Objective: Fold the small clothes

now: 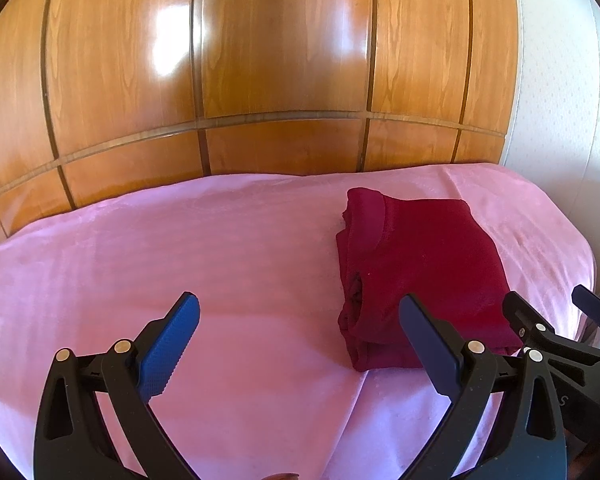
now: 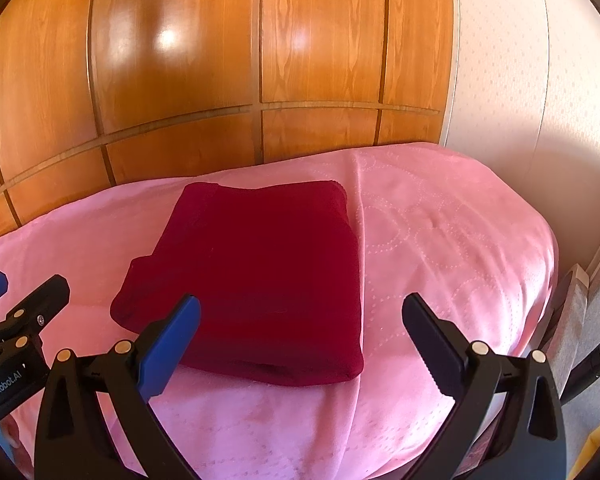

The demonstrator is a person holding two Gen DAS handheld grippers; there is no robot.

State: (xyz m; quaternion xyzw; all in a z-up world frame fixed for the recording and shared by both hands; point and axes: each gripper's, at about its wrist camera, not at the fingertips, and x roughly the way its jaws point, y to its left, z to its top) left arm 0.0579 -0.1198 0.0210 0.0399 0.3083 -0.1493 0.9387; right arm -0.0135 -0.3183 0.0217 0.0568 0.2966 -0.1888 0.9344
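Both my tongs, left (image 1: 300, 336) and right (image 2: 300, 336), spread, empty. Red garment (image 2: 260, 272) ahead, folded: soft, light; pinch near edge.

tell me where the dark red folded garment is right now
The folded dark red garment lies flat on the pink bedspread, in front of the wooden panelling. It sits centre-left in the right wrist view and right of centre in the left wrist view.
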